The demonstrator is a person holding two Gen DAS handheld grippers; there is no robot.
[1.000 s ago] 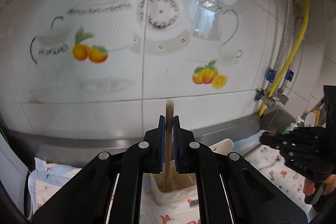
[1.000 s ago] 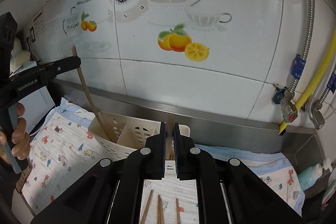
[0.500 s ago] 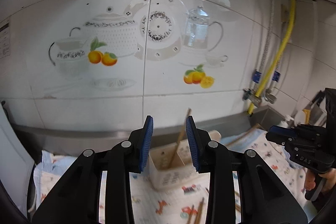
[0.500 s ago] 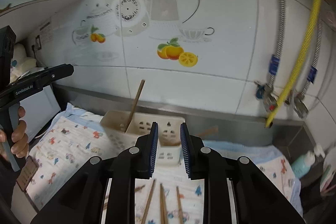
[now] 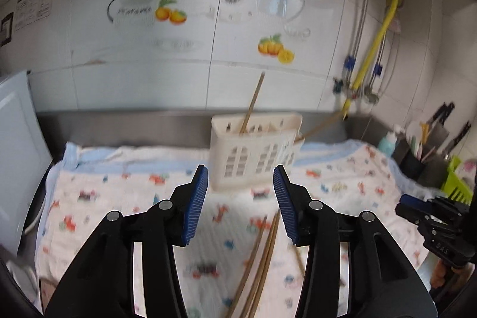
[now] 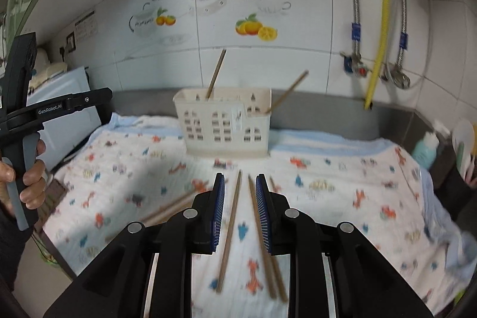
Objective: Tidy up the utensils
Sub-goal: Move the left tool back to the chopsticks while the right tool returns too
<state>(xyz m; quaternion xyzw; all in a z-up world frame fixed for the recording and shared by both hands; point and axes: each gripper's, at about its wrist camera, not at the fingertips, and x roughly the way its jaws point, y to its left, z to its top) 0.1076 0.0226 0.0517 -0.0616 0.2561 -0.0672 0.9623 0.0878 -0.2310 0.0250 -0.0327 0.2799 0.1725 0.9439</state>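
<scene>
A cream slotted utensil holder (image 5: pixel 256 151) stands on the patterned cloth by the back wall. One chopstick (image 5: pixel 253 103) stands upright in it and a second chopstick (image 5: pixel 322 125) leans out to the right. My left gripper (image 5: pixel 241 169) is in front of the holder; its jaws are opening and nothing is between them. My right gripper (image 6: pixel 241 176) is open a little, hovering over loose chopsticks (image 6: pixel 229 228) on the cloth without touching them. More loose chopsticks (image 6: pixel 170 207) lie to the left. The holder (image 6: pixel 223 121) and its two chopsticks (image 6: pixel 216 73) also show in the right wrist view.
A white appliance (image 5: pixel 18 145) stands at the left edge of the counter. A yellow hose (image 6: pixel 378 20) and metal pipes with valves run down the tiled wall at right. A teal bottle (image 6: pixel 426 148) and dark utensil cups (image 5: pixel 411 163) stand at far right. A hand (image 6: pixel 29 178) holds the left gripper's handle.
Both grippers were shut on a chopstick over the holder. They opened, the chopsticks dropped into it, and both grippers drew back and down toward the cloth.
</scene>
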